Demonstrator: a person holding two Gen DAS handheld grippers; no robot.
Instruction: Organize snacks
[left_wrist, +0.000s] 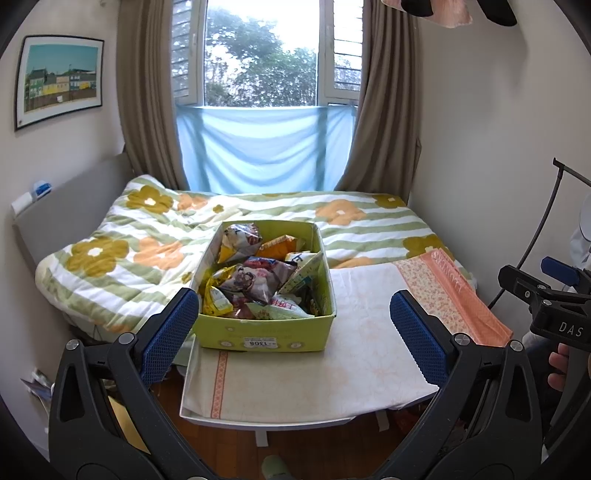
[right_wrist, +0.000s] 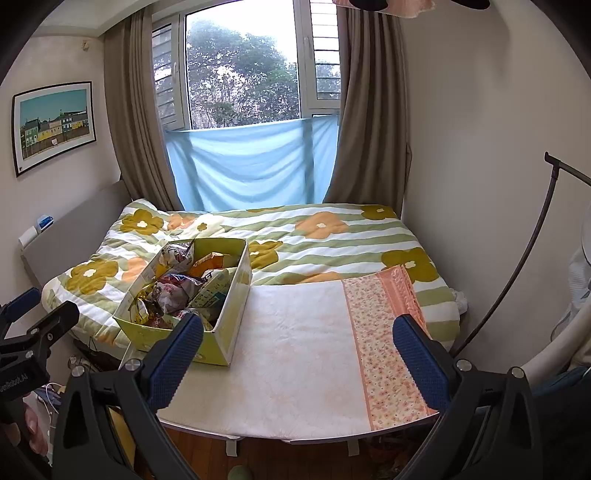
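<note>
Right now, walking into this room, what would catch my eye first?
Probably the yellow-green cardboard box heaped with crinkly snack packets, sitting on the left part of the cloth-covered white table. Behind it lies the flower-patterned striped quilt on the bed. Nearest the cameras, two black grippers with blue fingers, left and right, hang open and empty.

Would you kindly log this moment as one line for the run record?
left hand-held gripper: open, empty | right hand-held gripper: open, empty | green box: full of snack packets, on table

Right of the green snack box, the cloth-covered table lies bare; the box's top stands open.
</note>
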